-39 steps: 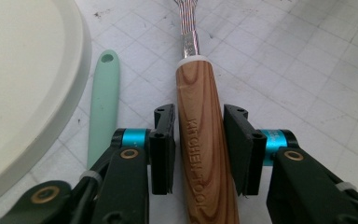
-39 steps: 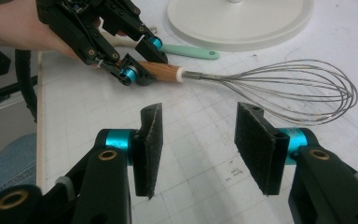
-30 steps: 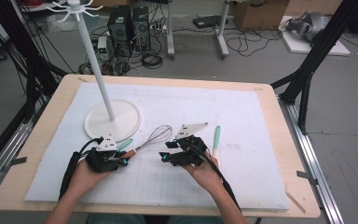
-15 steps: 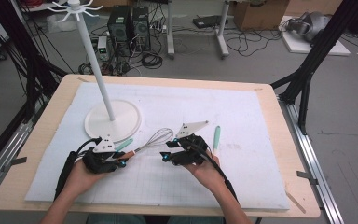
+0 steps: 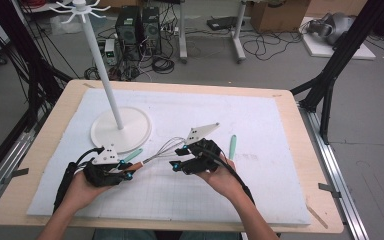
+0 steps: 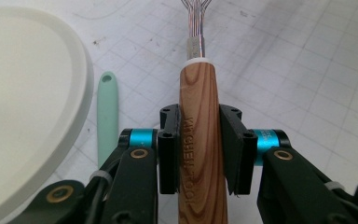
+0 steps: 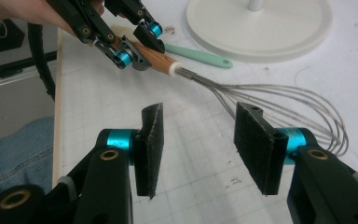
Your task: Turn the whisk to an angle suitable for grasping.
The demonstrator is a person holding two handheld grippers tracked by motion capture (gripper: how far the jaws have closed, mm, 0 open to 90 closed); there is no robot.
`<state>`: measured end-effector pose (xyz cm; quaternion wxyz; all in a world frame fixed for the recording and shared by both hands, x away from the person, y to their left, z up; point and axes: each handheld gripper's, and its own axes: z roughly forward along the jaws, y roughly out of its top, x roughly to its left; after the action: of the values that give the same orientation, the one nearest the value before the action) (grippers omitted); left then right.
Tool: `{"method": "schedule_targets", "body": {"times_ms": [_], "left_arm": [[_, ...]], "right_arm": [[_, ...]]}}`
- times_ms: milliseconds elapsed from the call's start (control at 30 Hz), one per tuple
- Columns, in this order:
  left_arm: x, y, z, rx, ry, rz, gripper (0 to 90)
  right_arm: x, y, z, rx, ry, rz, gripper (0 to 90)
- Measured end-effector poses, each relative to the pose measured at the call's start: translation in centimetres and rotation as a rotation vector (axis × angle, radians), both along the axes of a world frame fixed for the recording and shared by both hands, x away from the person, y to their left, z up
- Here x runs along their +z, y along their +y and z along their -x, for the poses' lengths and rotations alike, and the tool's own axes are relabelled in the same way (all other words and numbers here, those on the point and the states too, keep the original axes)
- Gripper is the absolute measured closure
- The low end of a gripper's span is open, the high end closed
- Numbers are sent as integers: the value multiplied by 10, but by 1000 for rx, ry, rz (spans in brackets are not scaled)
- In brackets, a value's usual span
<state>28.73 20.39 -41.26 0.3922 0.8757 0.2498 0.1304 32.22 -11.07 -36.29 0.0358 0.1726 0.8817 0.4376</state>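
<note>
Left gripper jaws pinch the whisk by its wooden handle, low over the white mat. Right gripper jaws spread, apart from the wires. Beyond: stand base.

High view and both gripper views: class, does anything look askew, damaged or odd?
Nothing stands out. The wooden-handled wire whisk sits straight in the left tool, its wires unbent, and the mint-green utensil handle lies flat beside the white round stand base.
</note>
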Motion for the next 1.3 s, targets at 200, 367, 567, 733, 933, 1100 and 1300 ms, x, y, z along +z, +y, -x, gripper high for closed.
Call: {"method": "schedule_targets", "body": {"times_ms": [200, 367, 567, 733, 933, 1100, 1300], "left_arm": [[12, -2, 4, -56, -8, 10, 702], [23, -4, 6, -118, -14, 6, 702], [36, -8, 9, -176, -30, 4, 702], [44, -13, 11, -224, -34, -1, 701], [45, -19, 14, -268, -26, -3, 701], [44, -23, 14, -300, -13, -16, 701], [46, -27, 15, -316, -13, -18, 702]], "right_arm": [[19, 3, -4, 53, -18, 14, 517], [37, 10, -6, 126, -38, 32, 517], [55, 23, -8, 247, -66, 83, 526], [58, 39, -10, 335, -58, 137, 532], [47, 51, -12, 416, -32, 201, 552], [36, 58, -14, 473, -3, 242, 568], [25, 66, -13, 529, 29, 292, 592]]}}
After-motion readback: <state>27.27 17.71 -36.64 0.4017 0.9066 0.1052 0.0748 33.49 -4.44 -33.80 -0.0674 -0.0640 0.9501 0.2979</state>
